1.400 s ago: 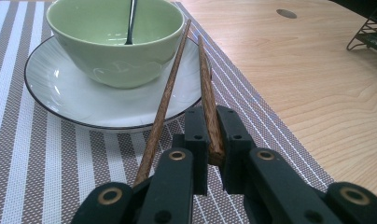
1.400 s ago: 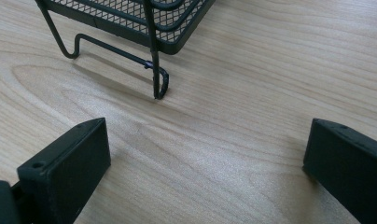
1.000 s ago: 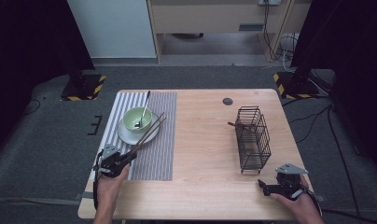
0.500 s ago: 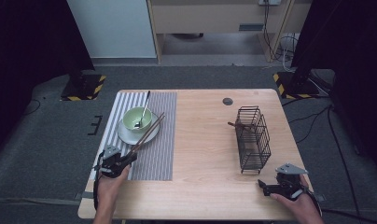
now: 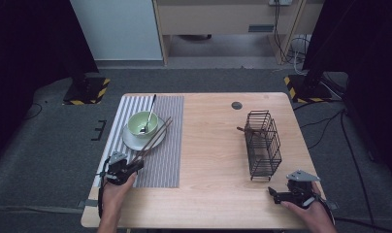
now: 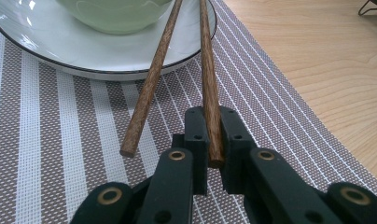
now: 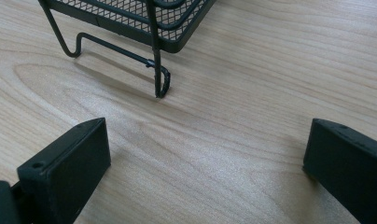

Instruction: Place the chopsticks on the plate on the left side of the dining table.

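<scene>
Near the table's [image 5: 213, 145] front-left corner, the left gripper [image 6: 213, 135] pinches the near end of one light, stiff, slippery wooden chopstick [image 6: 209, 70] resting on the plate [image 6: 51, 56], while the right gripper [image 7: 205, 172] gapes empty.

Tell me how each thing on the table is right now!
Left tongs: shut on one chopstick.
Held chopstick: tip end resting across the plate.
Other chopstick: loose, leaning on the plate.
Right tongs: open, holding nothing.
Bowl: upright on the plate, spoon inside.
Plate: flat on the striped mat.
Wire basket: upright.
</scene>
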Demonstrator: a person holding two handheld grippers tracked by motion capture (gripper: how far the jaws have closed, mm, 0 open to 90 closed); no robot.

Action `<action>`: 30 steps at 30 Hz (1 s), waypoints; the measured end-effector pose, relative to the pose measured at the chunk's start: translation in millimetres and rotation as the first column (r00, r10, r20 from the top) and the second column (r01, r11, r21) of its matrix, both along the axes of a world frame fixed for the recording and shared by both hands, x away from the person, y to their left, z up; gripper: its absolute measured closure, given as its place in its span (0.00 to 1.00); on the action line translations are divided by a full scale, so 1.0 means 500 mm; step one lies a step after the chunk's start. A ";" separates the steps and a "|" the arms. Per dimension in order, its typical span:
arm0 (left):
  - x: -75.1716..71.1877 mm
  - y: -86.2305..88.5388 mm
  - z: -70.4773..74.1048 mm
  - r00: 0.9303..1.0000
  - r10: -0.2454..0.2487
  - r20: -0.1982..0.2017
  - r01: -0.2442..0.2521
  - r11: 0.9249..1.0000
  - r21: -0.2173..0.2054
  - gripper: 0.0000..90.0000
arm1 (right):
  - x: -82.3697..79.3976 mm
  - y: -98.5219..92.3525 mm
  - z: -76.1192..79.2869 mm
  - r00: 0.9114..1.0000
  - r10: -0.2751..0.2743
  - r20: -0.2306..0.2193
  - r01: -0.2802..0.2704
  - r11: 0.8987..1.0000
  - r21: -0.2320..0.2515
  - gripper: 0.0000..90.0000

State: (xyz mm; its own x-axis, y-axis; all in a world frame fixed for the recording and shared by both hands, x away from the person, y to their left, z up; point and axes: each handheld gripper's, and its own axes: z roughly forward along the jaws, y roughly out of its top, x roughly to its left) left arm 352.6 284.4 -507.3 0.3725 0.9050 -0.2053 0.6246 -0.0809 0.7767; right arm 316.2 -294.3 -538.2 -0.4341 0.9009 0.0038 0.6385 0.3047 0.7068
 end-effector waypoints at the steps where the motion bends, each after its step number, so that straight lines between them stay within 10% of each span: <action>1: 0.000 0.000 0.000 1.000 0.000 -0.001 0.000 1.000 -0.001 0.92 | 0.000 0.000 0.000 1.000 0.000 0.000 0.000 1.000 0.000 0.01; 30: 0.010 0.001 -0.020 0.999 0.005 -0.046 -0.007 0.999 -0.042 0.92 | 0.000 0.000 0.000 1.000 0.001 0.001 -0.001 1.000 -0.001 0.01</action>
